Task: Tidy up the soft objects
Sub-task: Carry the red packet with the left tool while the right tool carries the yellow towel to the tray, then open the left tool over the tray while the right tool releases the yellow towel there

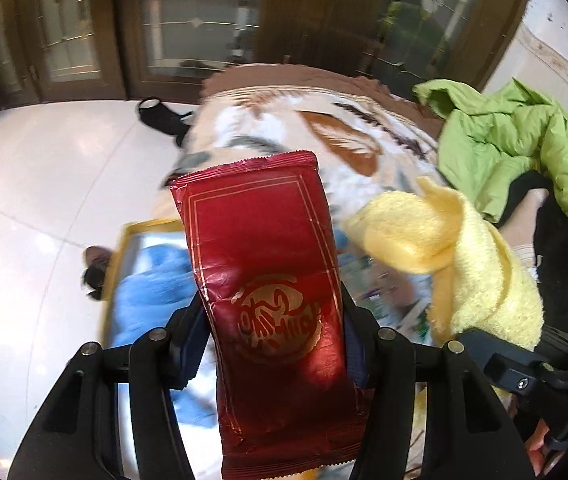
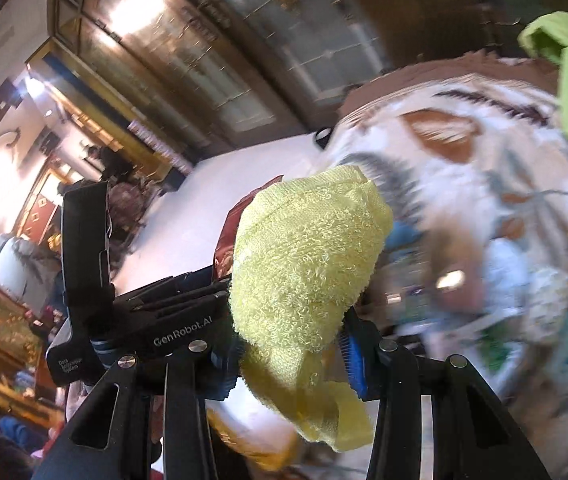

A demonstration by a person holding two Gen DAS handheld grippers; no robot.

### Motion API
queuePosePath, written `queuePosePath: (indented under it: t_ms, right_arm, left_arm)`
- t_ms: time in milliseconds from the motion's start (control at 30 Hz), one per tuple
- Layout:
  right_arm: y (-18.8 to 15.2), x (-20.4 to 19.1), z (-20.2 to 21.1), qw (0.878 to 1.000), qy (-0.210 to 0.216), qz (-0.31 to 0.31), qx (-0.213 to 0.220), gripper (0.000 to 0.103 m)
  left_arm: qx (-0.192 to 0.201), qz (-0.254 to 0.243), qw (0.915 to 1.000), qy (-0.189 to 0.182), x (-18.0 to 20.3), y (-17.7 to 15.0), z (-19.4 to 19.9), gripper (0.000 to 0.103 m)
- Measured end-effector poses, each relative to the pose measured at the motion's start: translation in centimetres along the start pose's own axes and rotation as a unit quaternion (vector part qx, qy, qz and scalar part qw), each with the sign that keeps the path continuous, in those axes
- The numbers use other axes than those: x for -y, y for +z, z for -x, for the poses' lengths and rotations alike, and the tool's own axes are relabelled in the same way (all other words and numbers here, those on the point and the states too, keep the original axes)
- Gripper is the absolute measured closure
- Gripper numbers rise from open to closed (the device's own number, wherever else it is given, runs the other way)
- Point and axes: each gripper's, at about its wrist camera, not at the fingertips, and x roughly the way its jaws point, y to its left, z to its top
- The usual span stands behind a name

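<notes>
Red foil packet (image 1: 267, 300) pinched in left claw (image 1: 271, 344), gold seal unreadable; right claw (image 2: 292, 356) pinches yellow towel (image 2: 304, 264); "GenRobot.AI" printed on the left gripper; bedding blurred.

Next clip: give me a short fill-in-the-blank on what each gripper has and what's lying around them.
1. The left gripper is shut on a ____ foil packet.
2. The right gripper is shut on a ____ towel.
3. A crumpled ____ jacket lies on the patterned blanket.
4. A ____ cloth lies in the gold-rimmed tray below the packet.

Missing words: red; yellow; green; blue
</notes>
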Motion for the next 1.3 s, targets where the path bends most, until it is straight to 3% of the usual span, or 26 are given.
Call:
queuePosePath:
  t_ms: [167, 333, 433, 600, 800, 1000, 1167, 1300]
  right_arm:
    - [-0.6, -2.5, -4.3, 0.999, 0.026, -0.016, -0.015, 0.060]
    - [-1.3, -1.2, -9.2, 0.995, 0.048, -0.081, -0.038, 0.060]
    - [-2.1, 0.1, -12.0, 0.994, 0.021, -0.093, -0.052, 0.058]
    - [-2.5, 0.0, -13.9, 0.997, -0.033, -0.032, -0.067, 0.053]
    - [-2.8, 0.1, -12.9, 0.996, -0.032, -0.015, -0.081, 0.048]
    - [-2.9, -0.5, -9.6, 0.997, -0.062, 0.022, -0.046, 0.046]
    - [-3.1, -1.1, -7.9, 0.996, -0.072, 0.048, -0.017, 0.046]
    - [-3.4, -1.7, -10.0, 0.993, -0.089, 0.061, -0.046, 0.046]
  left_arm:
    - [-0.013, 0.012, 0.9995, 0.028, -4.2, -1.9, 0.7, 0.048]
    - [-0.036, 0.016, 0.9984, 0.040, -6.9, -3.3, -0.6, 0.048]
    - [-0.050, 0.025, 0.9975, 0.043, -8.0, -3.8, -2.6, 0.048]
    - [-0.058, 0.025, 0.9970, 0.046, -8.2, -4.4, -5.2, 0.047]
    - [-0.050, 0.036, 0.9974, 0.038, -8.7, -4.8, -5.6, 0.039]
    - [-0.021, 0.046, 0.9980, 0.038, -9.0, -4.4, -3.0, 0.031]
    - [-0.015, 0.044, 0.9983, 0.036, -8.8, -4.4, -1.5, 0.031]
    - [-0.018, 0.047, 0.9981, 0.035, -8.7, -4.4, -1.5, 0.031]
